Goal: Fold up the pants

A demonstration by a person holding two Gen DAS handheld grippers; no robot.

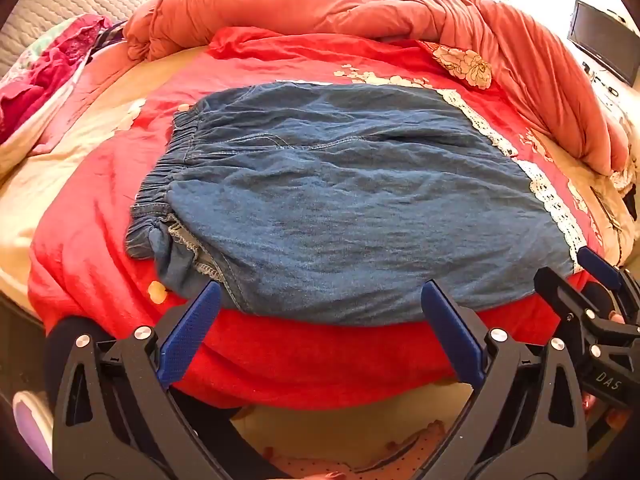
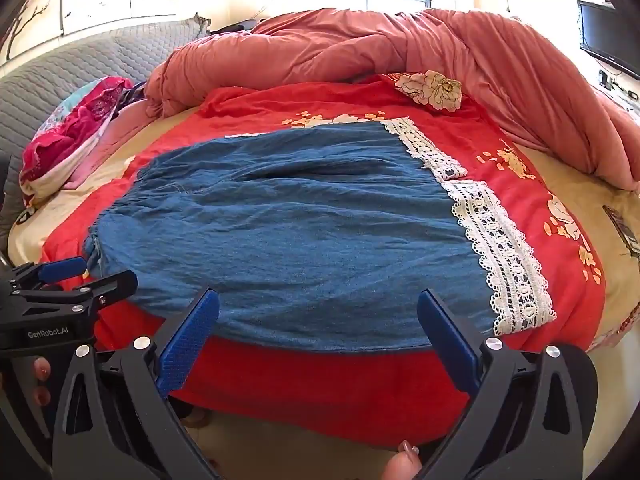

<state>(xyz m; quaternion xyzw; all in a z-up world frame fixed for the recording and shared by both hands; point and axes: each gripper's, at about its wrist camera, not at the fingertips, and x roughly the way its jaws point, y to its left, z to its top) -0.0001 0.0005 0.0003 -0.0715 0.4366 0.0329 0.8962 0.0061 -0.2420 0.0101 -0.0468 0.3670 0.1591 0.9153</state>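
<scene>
Denim pants (image 1: 352,200) lie flat on a red blanket (image 1: 120,184). Left gripper (image 1: 320,304), marked "GenRobot.AI", and right gripper (image 2: 318,312), marked "DAS", both gape wide, empty.

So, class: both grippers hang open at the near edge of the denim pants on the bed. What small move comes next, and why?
Probably lower both and pinch the near edge. The left gripper and right gripper are open and empty just short of the pants, which lie flat and barely folded on the red bedspread.
</scene>
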